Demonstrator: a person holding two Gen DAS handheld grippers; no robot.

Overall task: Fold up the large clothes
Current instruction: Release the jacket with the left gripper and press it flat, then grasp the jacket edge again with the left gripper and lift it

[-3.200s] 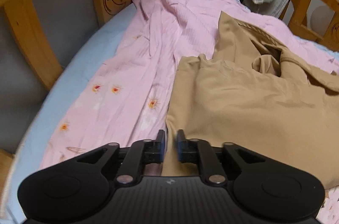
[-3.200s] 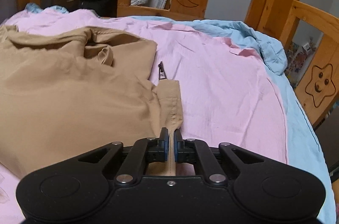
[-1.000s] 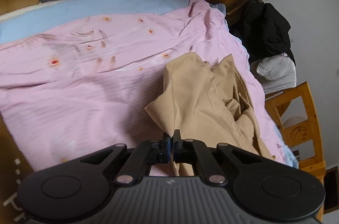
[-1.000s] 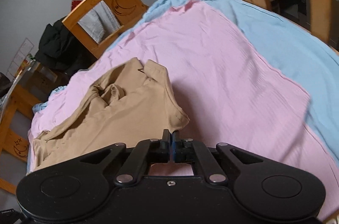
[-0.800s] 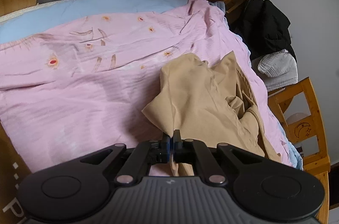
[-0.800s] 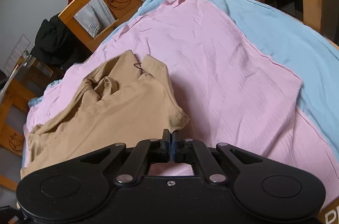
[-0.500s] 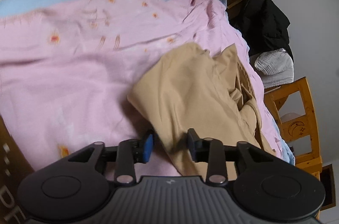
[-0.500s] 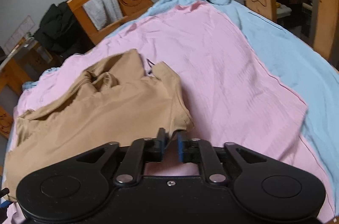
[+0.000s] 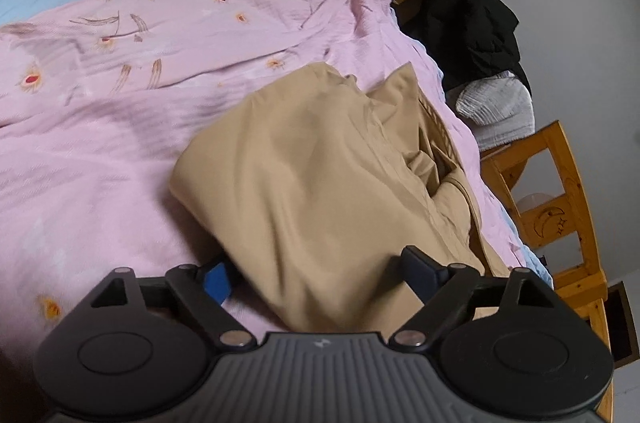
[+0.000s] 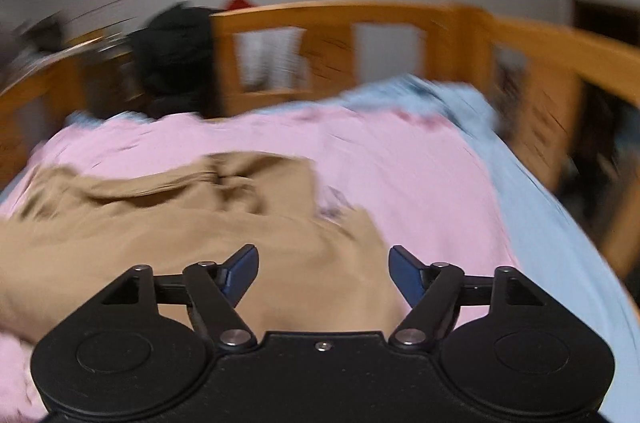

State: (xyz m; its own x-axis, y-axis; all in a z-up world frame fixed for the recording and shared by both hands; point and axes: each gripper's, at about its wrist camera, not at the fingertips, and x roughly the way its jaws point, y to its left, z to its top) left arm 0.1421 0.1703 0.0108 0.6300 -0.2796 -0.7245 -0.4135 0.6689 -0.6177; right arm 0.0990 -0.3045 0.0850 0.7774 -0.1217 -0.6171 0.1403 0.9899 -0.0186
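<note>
Both grippers, left gripper [image 9: 316, 273] and right gripper [image 10: 323, 269], are opening over the tan garment [image 9: 320, 163] on a pink sheet [image 9: 100, 143], wooden bed rails [image 10: 340, 11] behind.

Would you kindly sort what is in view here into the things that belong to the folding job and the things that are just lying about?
Belongs to the job:
- tan garment, lying on the bed
- left gripper, jaws opening, tan cloth between them
- right gripper, jaws opening above the garment

Just lying about:
- pink sheet
- blue sheet
- black clothing on the bed frame
- grey-white cloth
</note>
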